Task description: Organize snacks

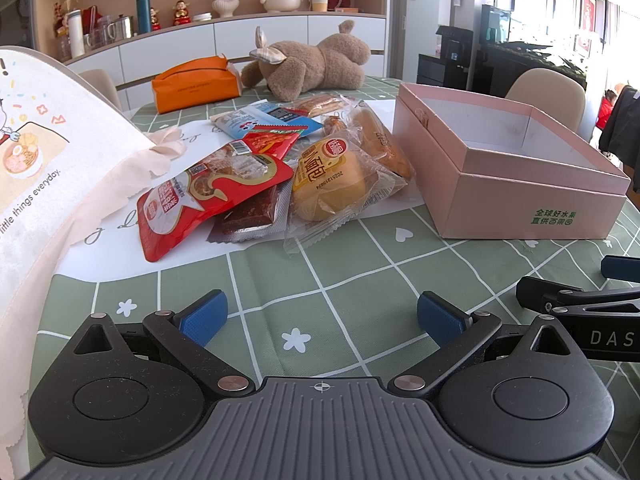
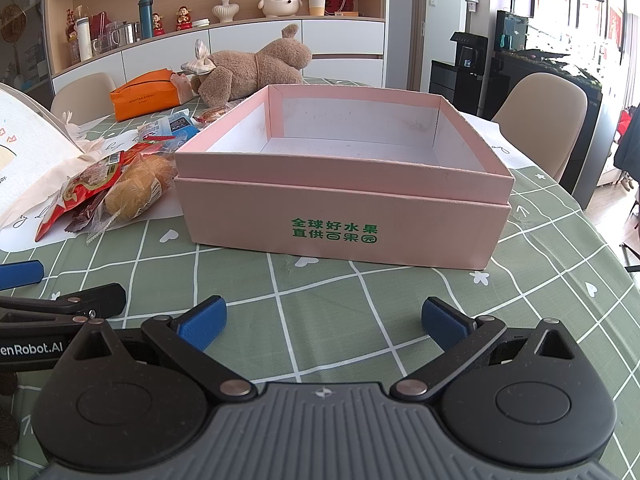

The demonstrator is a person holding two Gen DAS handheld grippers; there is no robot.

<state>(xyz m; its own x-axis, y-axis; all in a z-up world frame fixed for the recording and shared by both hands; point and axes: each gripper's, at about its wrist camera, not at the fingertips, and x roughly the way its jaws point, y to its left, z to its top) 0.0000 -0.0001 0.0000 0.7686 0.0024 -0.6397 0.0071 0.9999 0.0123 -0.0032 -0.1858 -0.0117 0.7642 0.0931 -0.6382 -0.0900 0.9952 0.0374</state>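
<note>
A heap of snack packets lies on the green checked tablecloth: a red packet point(image 1: 200, 204), a bun in clear wrap point(image 1: 332, 180), a dark bar point(image 1: 252, 216), a blue-and-white packet point(image 1: 260, 118). The heap also shows in the right wrist view point(image 2: 120, 188). An open, empty pink box point(image 1: 516, 196) stands right of the heap, straight ahead in the right wrist view point(image 2: 344, 216). My left gripper point(image 1: 322, 316) is open and empty, short of the heap. My right gripper point(image 2: 324, 318) is open and empty, short of the box.
A white printed cloth bag point(image 1: 44, 184) lies at the left. An orange tissue box point(image 1: 196, 84) and a brown plush toy point(image 1: 316, 64) lie behind the snacks. Chairs point(image 2: 560, 120) stand round the table; shelves with ornaments are behind.
</note>
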